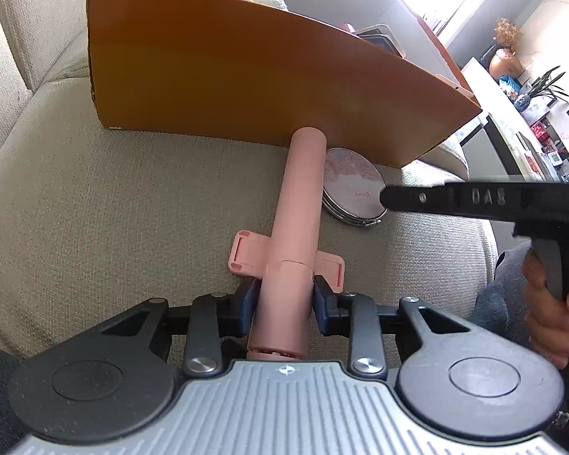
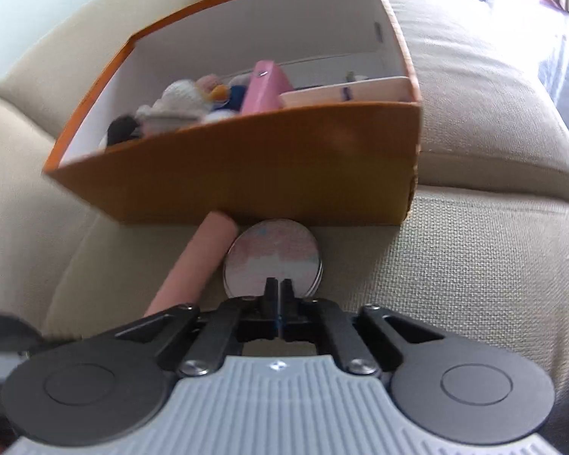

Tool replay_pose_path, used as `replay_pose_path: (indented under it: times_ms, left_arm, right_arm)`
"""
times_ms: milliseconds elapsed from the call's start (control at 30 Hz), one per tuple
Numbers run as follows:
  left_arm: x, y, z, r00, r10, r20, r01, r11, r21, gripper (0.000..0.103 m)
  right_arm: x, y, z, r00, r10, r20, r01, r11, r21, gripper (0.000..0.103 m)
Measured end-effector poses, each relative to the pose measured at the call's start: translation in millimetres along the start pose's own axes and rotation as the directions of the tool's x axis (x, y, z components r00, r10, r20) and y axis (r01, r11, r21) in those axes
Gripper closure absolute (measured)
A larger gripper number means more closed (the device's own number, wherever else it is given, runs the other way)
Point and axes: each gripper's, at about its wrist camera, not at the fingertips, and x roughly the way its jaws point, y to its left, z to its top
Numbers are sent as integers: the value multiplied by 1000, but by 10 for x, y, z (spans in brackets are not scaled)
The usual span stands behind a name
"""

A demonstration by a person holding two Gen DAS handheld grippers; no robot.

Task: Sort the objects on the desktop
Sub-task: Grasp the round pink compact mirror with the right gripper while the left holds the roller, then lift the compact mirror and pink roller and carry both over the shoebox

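Left gripper first: its two dark pads are clamped on the sides of a pink tube-shaped handle, gripping it low down near its butt end. The tube runs straight away from the jaws, its far tip reaching up against the front wall of the orange cardboard box. Just past the pads, a flat pink fold-out piece sticks out to either side beneath the tube, lying on the beige sofa cushion.

Over to the right gripper: fingers drawn together, only a thin slit between them. Their tips sit at the near edge of the round compact mirror, which lies flat on the cushion. Whether the tips actually pinch its rim or just rest on top of it, the blurred view does not settle. In the left wrist view the same gripper's black finger comes in from the right, tip touching the mirror's right edge, with the person's hand wrapped round the grip.

The mirror lies just beside the pink tube, on its right, and right up by the box's front wall.

Further back, inside the box: a white knitted toy, a pink case standing on edge, and a pale shallow tray at the right end.
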Motion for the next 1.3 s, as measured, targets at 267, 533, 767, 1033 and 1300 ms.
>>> replay_pose_path:
  times_ms: [267,533,767,1033,1300]
  left_arm:
    - [17,-16,5,1000,8,-6,-8,1000,16,67]
    - [33,-48,17,1000,12,-11,-12,1000,23,67]
    - [62,-43,20,1000,-5,-10,5,1000,-4,67]
    - [95,-24,67,1000,-9,-17,9,1000,-12,67]
    - [105,-56,58,1000,3,-19,-3,1000,-14,66]
  right_arm:
    - [206,-188,-63,997,61,-52,-50,982,184,55]
    - [316,-19,-71,998,39,-39,-33,988,153,59]
    - [133,181,-124,1000,21,-16,-19,995,97,82]
    - [-130,843,-208,999,-11,44,19,982,-186,88]
    - [-113,803,-24,998,-26,57,39,968,-248,80]
